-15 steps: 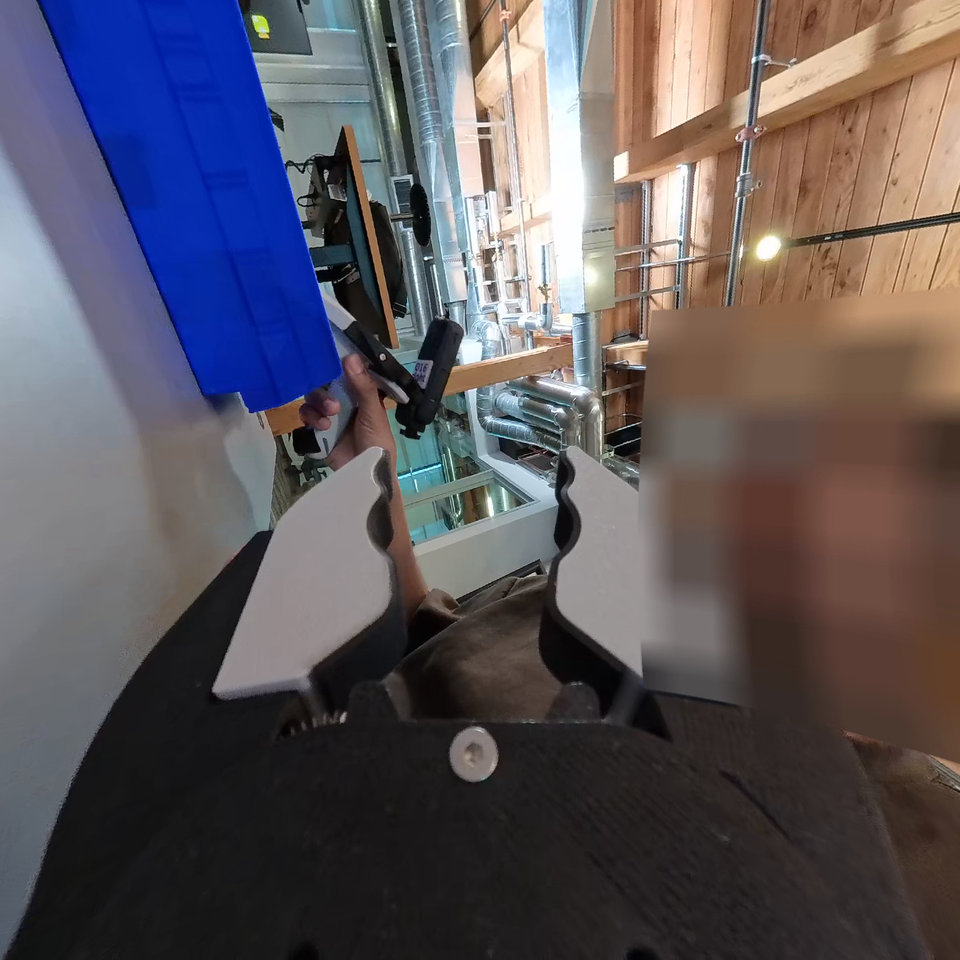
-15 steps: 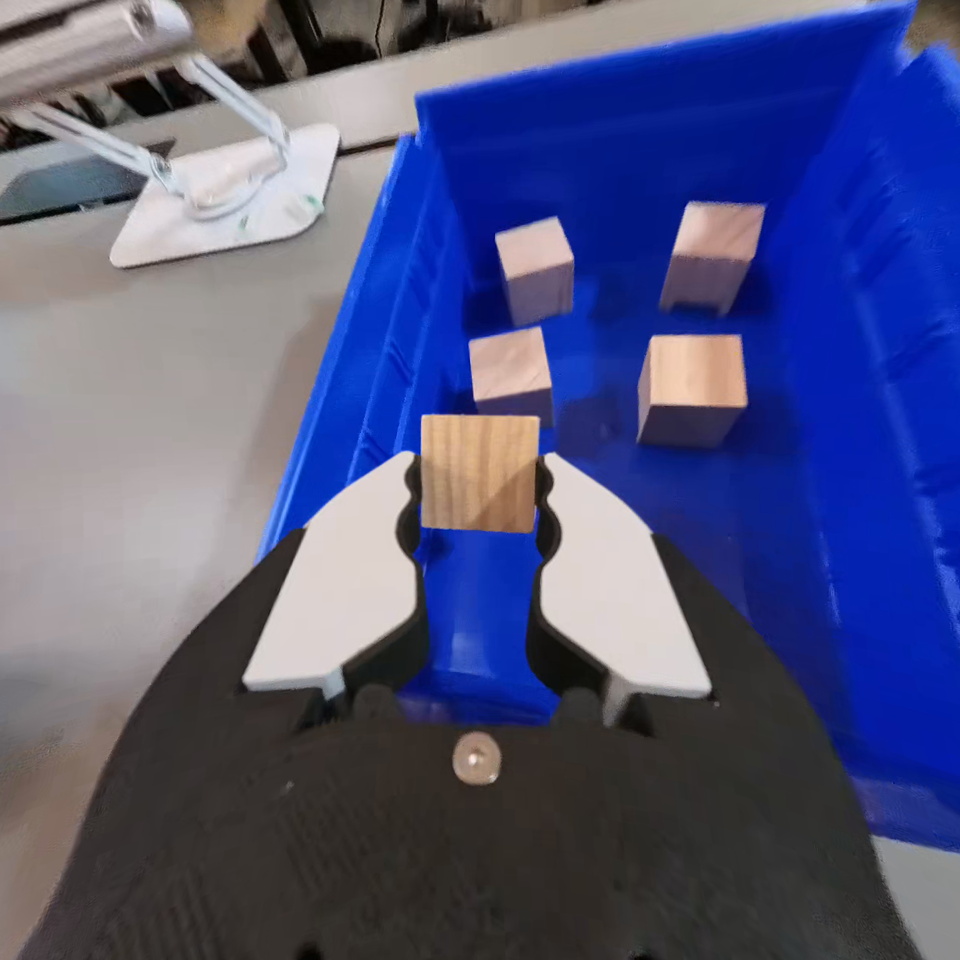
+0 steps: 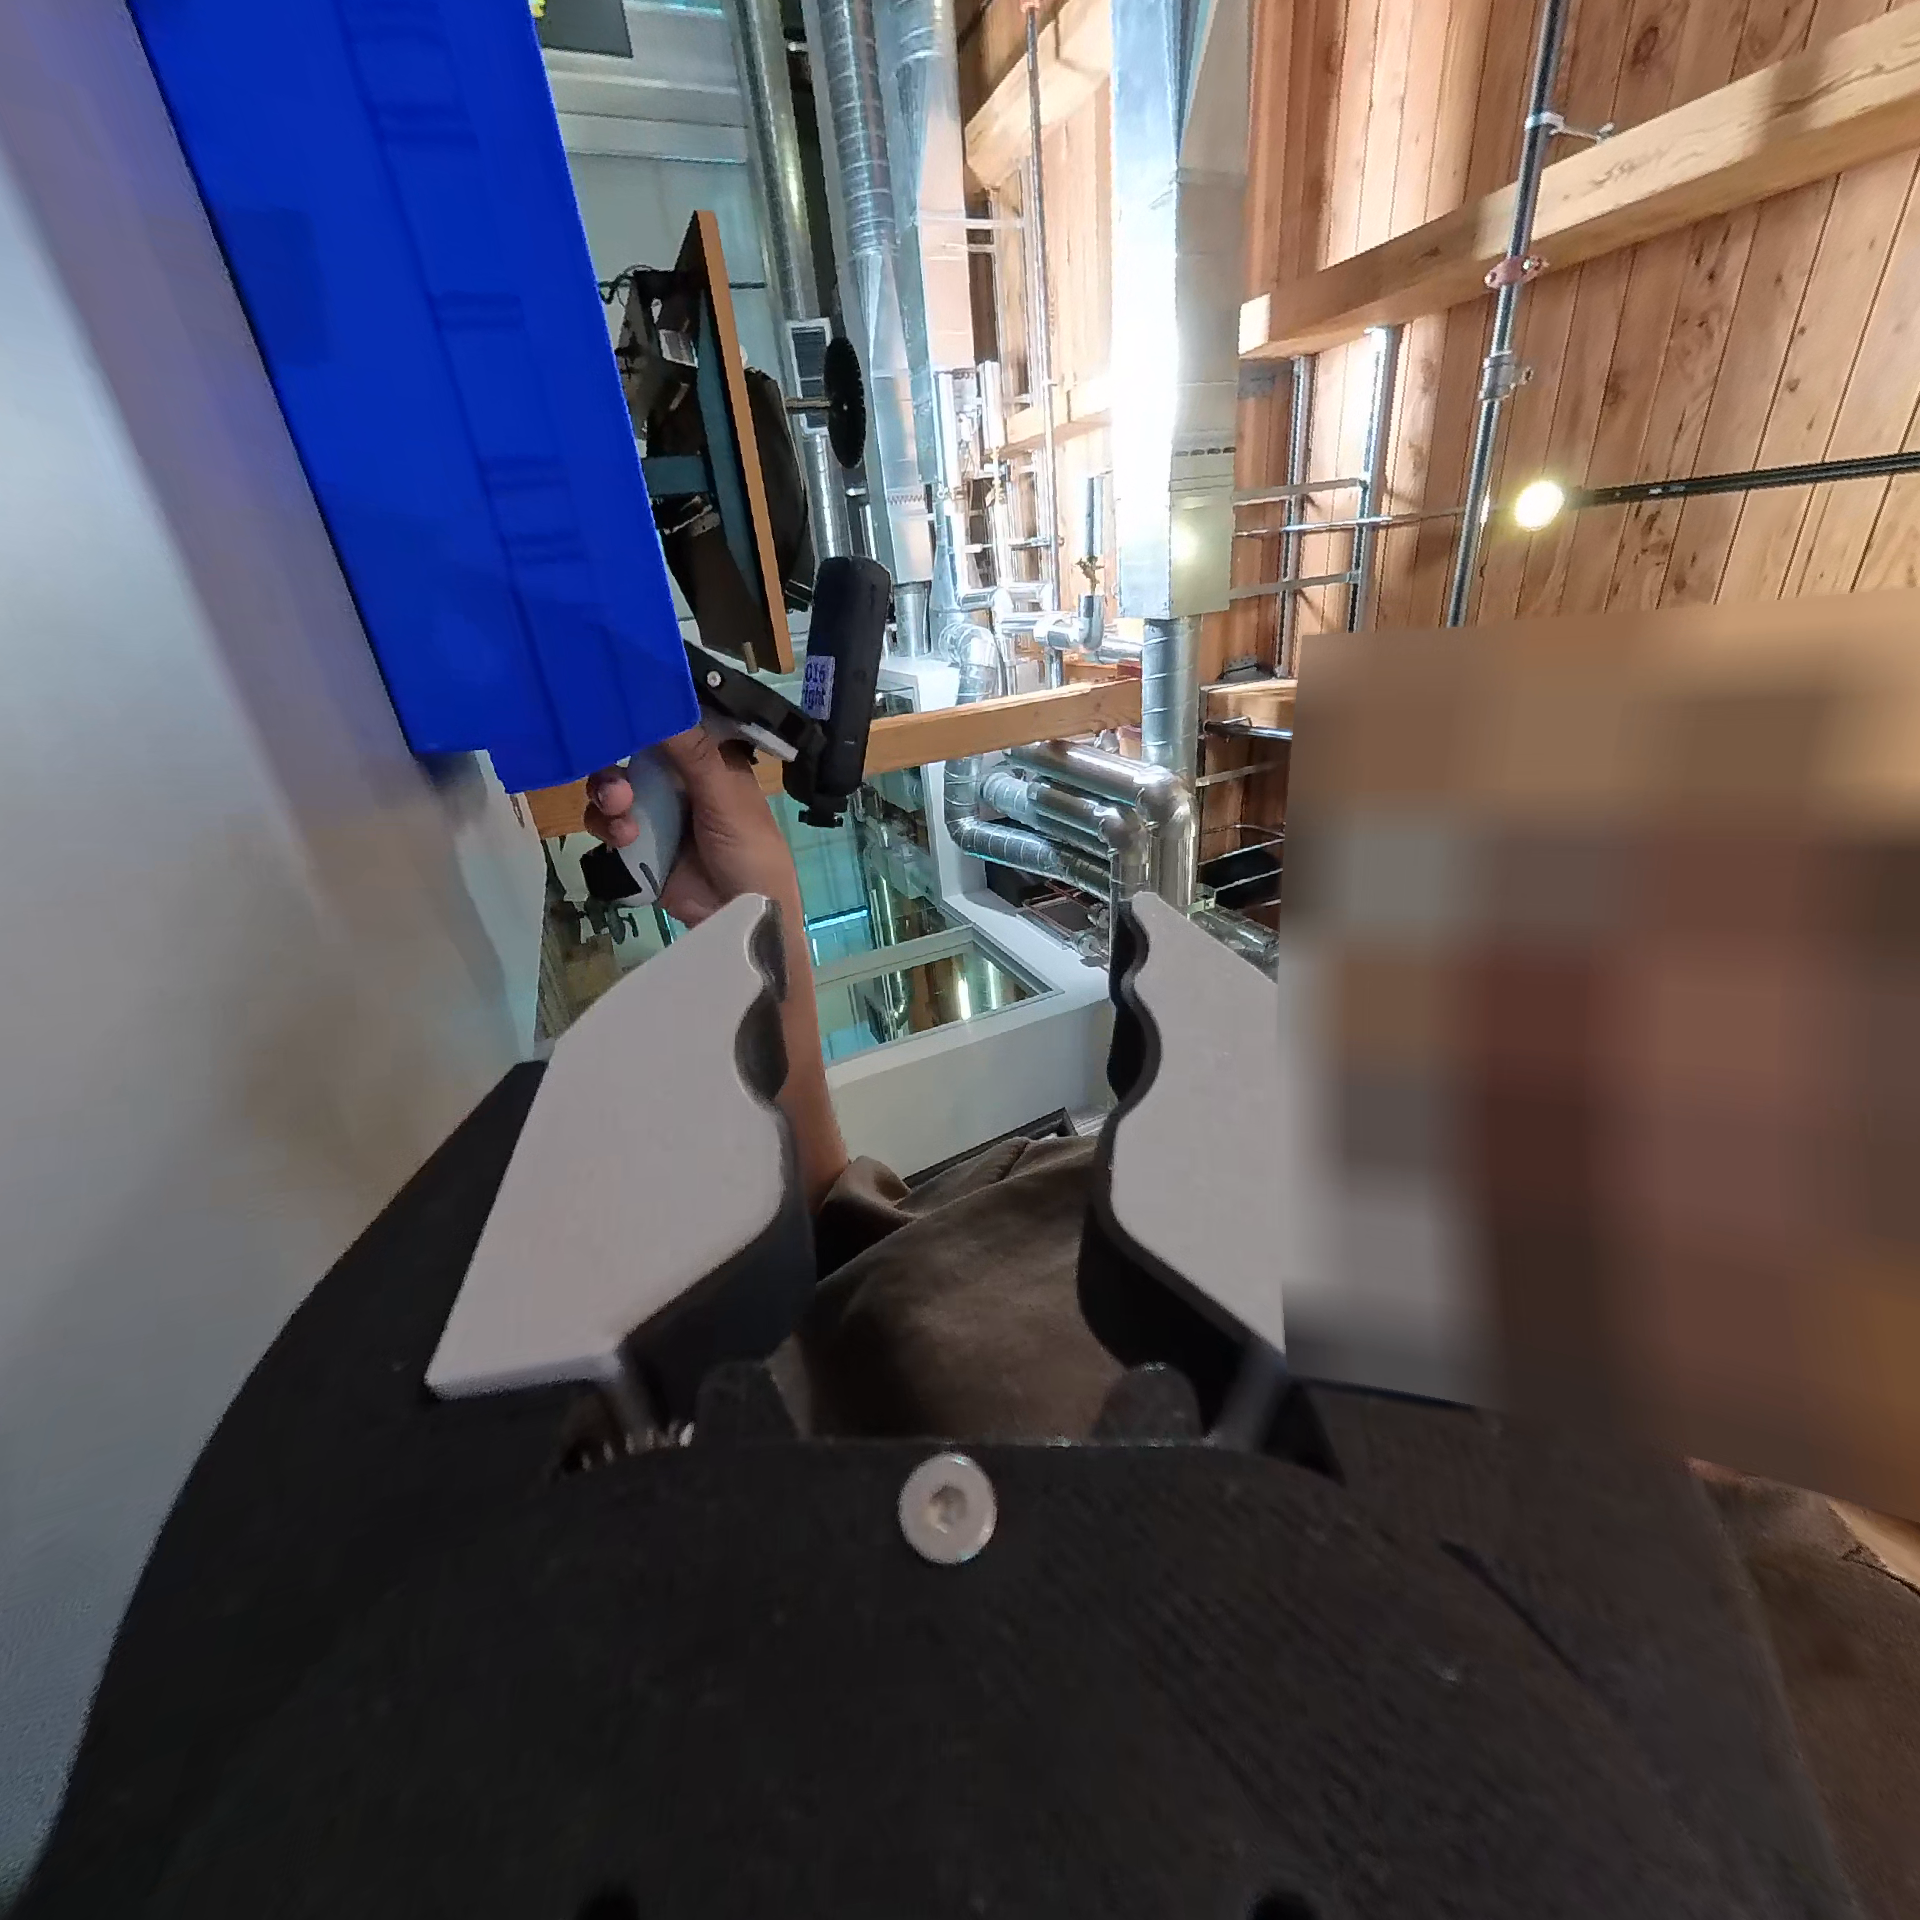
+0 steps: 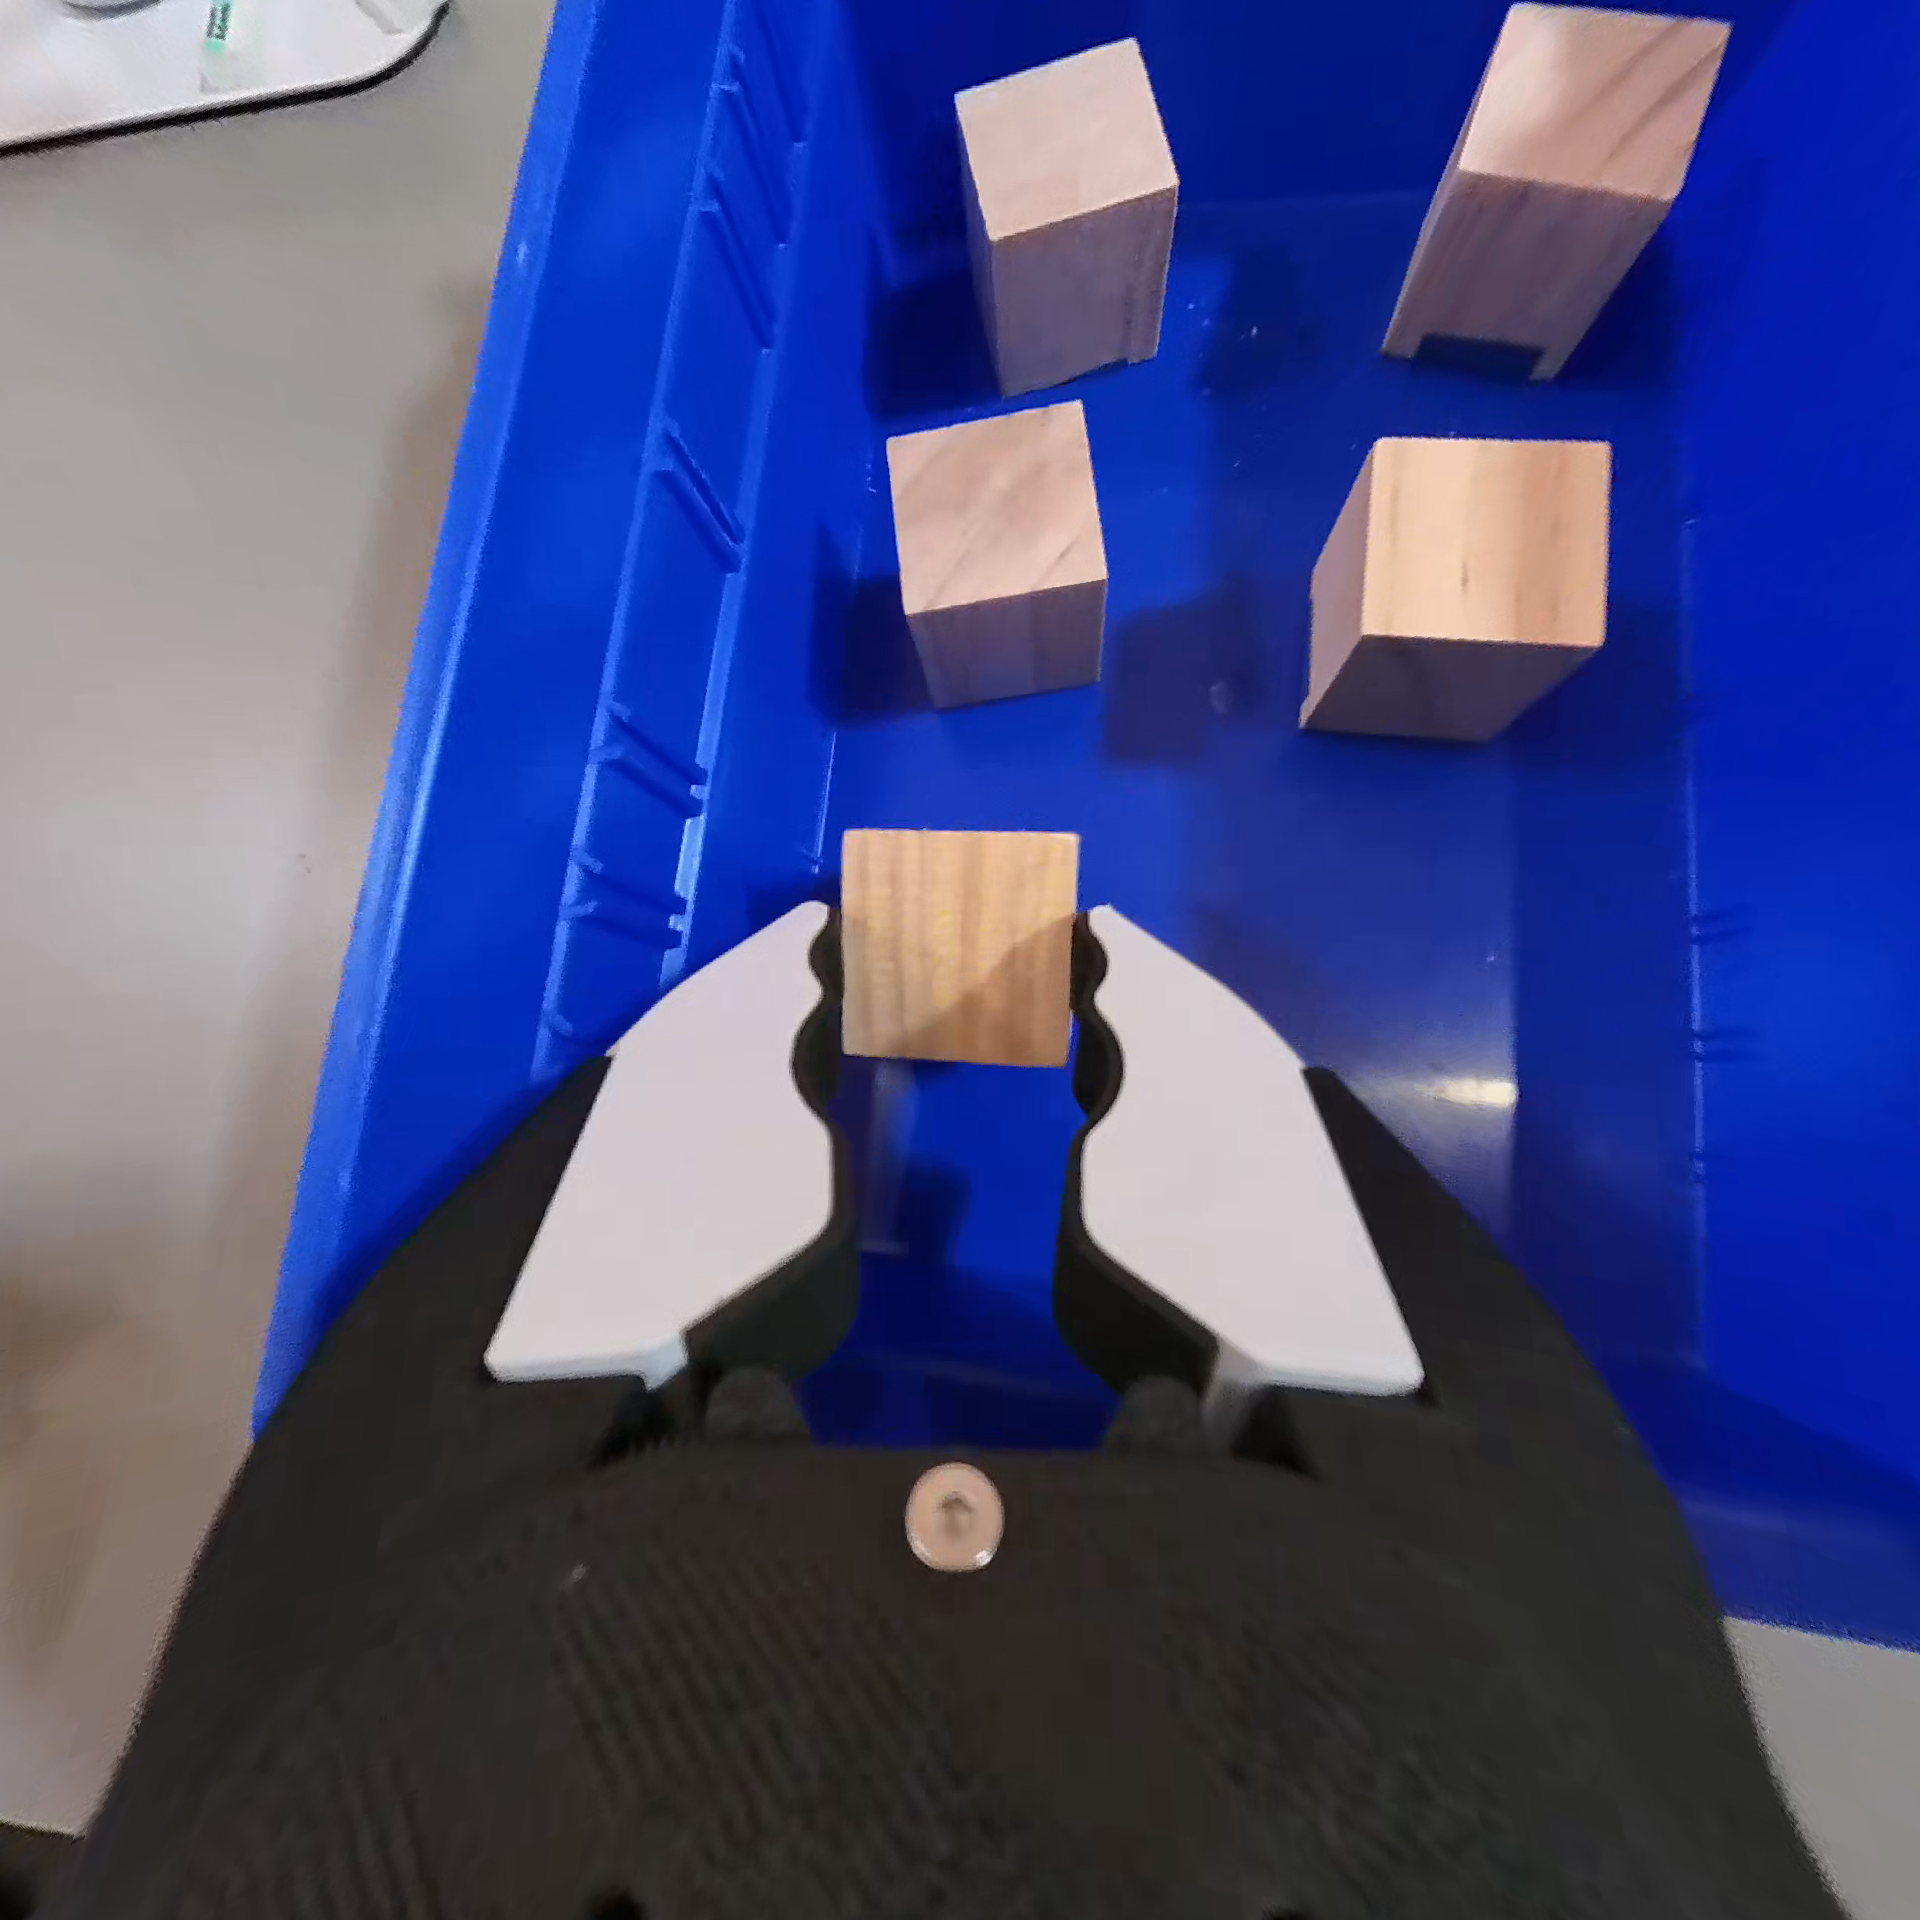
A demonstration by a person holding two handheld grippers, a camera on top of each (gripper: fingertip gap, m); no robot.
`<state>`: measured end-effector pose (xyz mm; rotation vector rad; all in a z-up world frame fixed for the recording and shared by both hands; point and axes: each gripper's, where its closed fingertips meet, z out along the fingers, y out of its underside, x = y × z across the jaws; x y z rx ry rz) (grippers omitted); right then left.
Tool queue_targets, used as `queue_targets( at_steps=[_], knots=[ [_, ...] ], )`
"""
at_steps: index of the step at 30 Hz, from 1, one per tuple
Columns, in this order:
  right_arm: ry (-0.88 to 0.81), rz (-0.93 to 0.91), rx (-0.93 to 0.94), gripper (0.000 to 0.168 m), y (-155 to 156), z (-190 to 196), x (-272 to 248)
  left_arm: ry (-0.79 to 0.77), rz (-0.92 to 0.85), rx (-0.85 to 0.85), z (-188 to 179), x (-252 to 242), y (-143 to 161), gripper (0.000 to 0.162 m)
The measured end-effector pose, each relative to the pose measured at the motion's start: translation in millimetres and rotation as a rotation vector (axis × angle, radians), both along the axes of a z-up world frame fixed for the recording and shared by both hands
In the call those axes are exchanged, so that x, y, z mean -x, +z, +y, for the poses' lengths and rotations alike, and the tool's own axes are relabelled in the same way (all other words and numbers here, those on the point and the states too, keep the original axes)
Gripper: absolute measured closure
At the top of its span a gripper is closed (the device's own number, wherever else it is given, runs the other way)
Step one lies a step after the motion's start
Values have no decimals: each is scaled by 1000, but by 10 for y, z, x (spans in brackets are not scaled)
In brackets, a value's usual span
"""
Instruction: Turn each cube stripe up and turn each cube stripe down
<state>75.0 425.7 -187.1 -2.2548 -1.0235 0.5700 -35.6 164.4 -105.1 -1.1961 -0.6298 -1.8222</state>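
In the right wrist view my right gripper (image 4: 958, 914) is shut on a wooden cube (image 4: 958, 945) and holds it above the floor of a blue bin (image 4: 644, 644), near its left wall. Several more wooden cubes stand in the bin beyond it: two on the left (image 4: 997, 551) (image 4: 1070, 208) and two on the right (image 4: 1455, 582) (image 4: 1558, 187). No stripe shows on the faces I see. In the left wrist view my left gripper (image 3: 945, 914) is open and empty, rolled sideways beside the bin's outer wall (image 3: 416, 364). The right gripper's handle (image 3: 842, 686) shows there in a hand.
The bin sits on a grey table (image 4: 208, 623). A white stand base (image 4: 208, 62) lies on the table at the far left. The left wrist view faces a person's brown sleeve (image 3: 935, 1247), wooden walls and metal ducts.
My right gripper has moved forward and lower into the bin with the cube still held. The left gripper stays open and has shifted only slightly.
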Motion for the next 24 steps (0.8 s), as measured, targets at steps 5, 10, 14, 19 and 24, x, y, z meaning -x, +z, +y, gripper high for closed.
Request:
queue_targets(
  at_steps=[5, 10, 14, 19, 24],
  knots=[
    [0, 9, -10, 123, 4, 10, 3, -15, 2, 5, 9, -42, -16, 102],
    [-19, 66, -59, 122, 197, 74, -16, -10, 9, 8, 12, -27, -26, 102],
    [-24, 319, -192, 123, 847, 93, 53, -6, 20, 6, 9, -17, -23, 102],
    [86, 481, -283, 127, 1396, -324, 235, 0, 237, 2, 16, -150, -65, 102],
    [294, 631, -174, 129, 1470, -1113, 627, 150, 699, -45, 20, -75, -38, 103]
  ],
)
